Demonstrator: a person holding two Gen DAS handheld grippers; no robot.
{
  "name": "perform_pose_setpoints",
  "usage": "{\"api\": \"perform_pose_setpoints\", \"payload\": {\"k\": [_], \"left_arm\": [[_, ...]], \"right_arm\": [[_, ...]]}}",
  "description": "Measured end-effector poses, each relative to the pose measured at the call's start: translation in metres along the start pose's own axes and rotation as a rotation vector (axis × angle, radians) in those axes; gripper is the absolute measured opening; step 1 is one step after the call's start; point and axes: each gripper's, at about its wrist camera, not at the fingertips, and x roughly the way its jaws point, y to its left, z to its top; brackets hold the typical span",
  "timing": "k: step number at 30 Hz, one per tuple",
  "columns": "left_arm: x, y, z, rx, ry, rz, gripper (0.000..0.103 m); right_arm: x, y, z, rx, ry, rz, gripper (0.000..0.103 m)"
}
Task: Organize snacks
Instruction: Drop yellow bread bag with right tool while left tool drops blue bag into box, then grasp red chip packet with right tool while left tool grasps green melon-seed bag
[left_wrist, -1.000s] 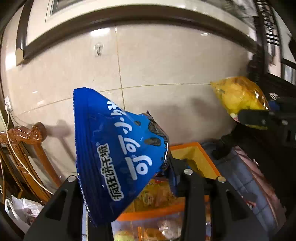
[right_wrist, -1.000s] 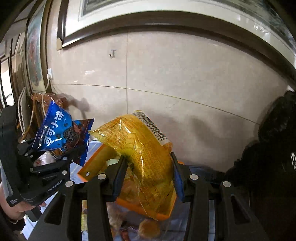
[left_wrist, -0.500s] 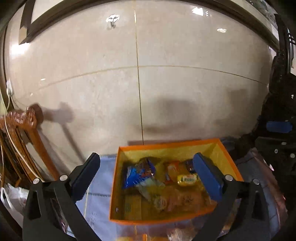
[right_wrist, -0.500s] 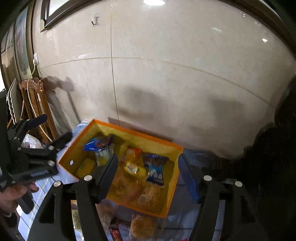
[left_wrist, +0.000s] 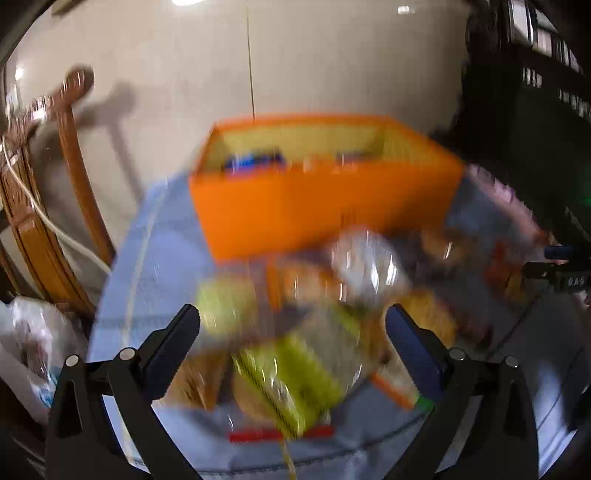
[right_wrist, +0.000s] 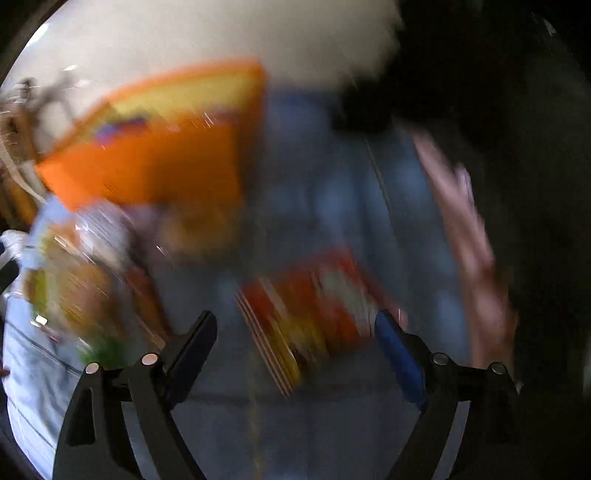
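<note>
An orange box (left_wrist: 325, 206) holding several snack packs stands on the blue tablecloth at the back; it also shows in the right wrist view (right_wrist: 147, 173). Both views are motion-blurred. My left gripper (left_wrist: 291, 332) is open and empty above a pile of loose snacks, over a yellow-green clear pack (left_wrist: 295, 384). My right gripper (right_wrist: 295, 336) is open and empty over a red and yellow snack pack (right_wrist: 310, 310) lying on the cloth.
A wooden chair (left_wrist: 44, 206) and a white plastic bag (left_wrist: 26, 339) stand left of the table. A tiled wall (left_wrist: 295, 55) is behind the box. Dark furniture (left_wrist: 535, 129) is at the right. More loose snacks (right_wrist: 77, 288) lie left of the right gripper.
Both grippers let go of their packs, the blue one and the yellow one, over the orange box, then opened wide and dropped back down toward the loose snacks in front of it.
</note>
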Motion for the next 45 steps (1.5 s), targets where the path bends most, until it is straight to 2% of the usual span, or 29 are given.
{"api": "perform_pose_setpoints", "payload": {"k": [1, 3, 5, 8, 10, 12, 14, 15, 16, 18, 19, 21, 25, 29, 32, 37, 45], "left_arm": [[0.007, -0.004, -0.010, 0.028, 0.002, 0.006, 0.099], [0.023, -0.009, -0.023, 0.086, 0.002, 0.037, 0.099], [0.038, -0.007, -0.029, 0.061, 0.023, 0.041, 0.099], [0.051, -0.008, -0.031, -0.004, 0.014, 0.047, 0.099], [0.058, -0.010, -0.030, -0.008, 0.018, 0.060, 0.099], [0.063, -0.013, -0.030, -0.007, 0.024, 0.064, 0.099], [0.065, -0.015, -0.030, 0.008, 0.041, 0.047, 0.098], [0.063, -0.015, -0.030, 0.013, 0.041, 0.038, 0.097], [0.062, -0.016, -0.032, 0.018, 0.036, 0.035, 0.095], [0.053, -0.016, -0.036, 0.004, 0.006, 0.009, 0.085], [0.051, -0.015, -0.038, -0.014, 0.011, -0.011, 0.084], [0.044, -0.017, -0.045, -0.041, 0.018, -0.067, 0.084], [0.033, -0.025, -0.060, -0.032, 0.026, -0.121, 0.083], [0.015, -0.021, -0.058, -0.081, -0.021, -0.168, 0.082], [-0.003, -0.016, -0.046, -0.102, -0.080, -0.193, 0.082], [-0.039, -0.013, -0.016, -0.129, -0.180, -0.216, 0.082], [-0.068, -0.004, 0.058, -0.129, -0.285, -0.173, 0.082]], "right_arm": [[0.011, -0.002, -0.006, 0.031, 0.029, -0.016, 0.087], [0.020, -0.005, -0.009, 0.071, 0.031, -0.046, 0.087], [0.029, -0.002, -0.006, 0.097, 0.026, -0.060, 0.088], [0.050, 0.010, 0.007, 0.092, 0.061, -0.064, 0.088], [0.062, 0.021, 0.013, 0.071, 0.061, -0.065, 0.091], [0.070, 0.024, 0.012, 0.060, 0.092, -0.060, 0.089], [0.065, 0.025, 0.012, 0.036, 0.073, -0.037, 0.074], [0.060, 0.032, 0.011, -0.007, 0.068, -0.012, 0.051], [0.055, 0.039, 0.010, -0.046, 0.065, -0.006, 0.021], [0.049, 0.057, 0.007, -0.141, 0.077, 0.001, 0.008], [0.048, 0.063, 0.004, -0.167, 0.081, 0.012, 0.005], [0.041, 0.072, -0.004, -0.223, 0.076, 0.020, 0.002], [0.027, 0.077, -0.017, -0.245, 0.052, 0.041, 0.001], [0.004, 0.077, -0.024, -0.239, 0.007, 0.061, 0.001], [-0.016, 0.077, -0.023, -0.230, -0.032, 0.082, 0.001], [-0.057, 0.080, -0.002, -0.224, -0.113, 0.124, 0.000], [-0.123, 0.088, 0.067, -0.268, -0.280, 0.183, 0.000]]}}
